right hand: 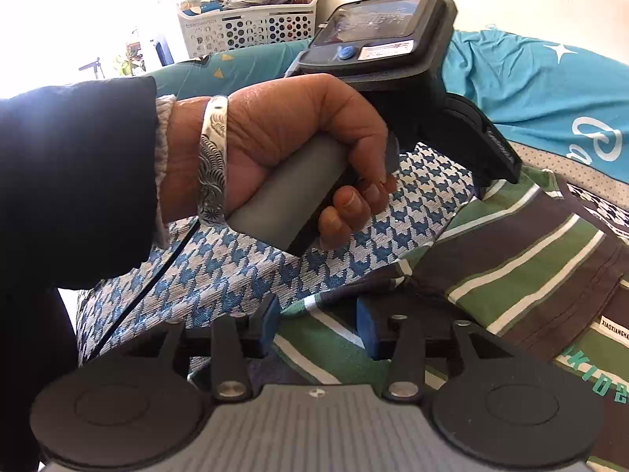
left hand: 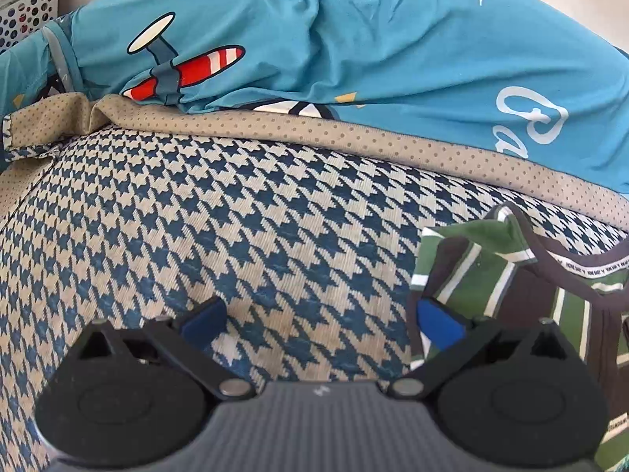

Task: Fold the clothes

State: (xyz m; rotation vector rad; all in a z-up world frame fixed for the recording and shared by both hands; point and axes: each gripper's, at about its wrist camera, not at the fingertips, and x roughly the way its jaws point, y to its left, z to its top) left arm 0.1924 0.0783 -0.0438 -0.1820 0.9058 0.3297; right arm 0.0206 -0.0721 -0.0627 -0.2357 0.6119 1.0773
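I'm seeing both fisheye views bending hard at the edges, with dark corners curving in. In the right wrist view, daylight is blowing out the upper left to pure white, washing the wall behind the laundry basket (right hand: 247, 23) and leaving the dark sleeve (right hand: 74, 181) nearly detailless. The left wrist view is looking evenly lit, soft-shadowed, the houndstooth cloth (left hand: 243, 236) staying sharp while the far blue sheet (left hand: 354, 39) is softening slightly.

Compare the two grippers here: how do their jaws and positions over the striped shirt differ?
The left gripper is spread wide over bare houndstooth cover, only its right pad at the striped shirt edge. The right gripper is narrower, its jaws straddling a fold of the shirt, not closed on it. Both have blue pads and are open.
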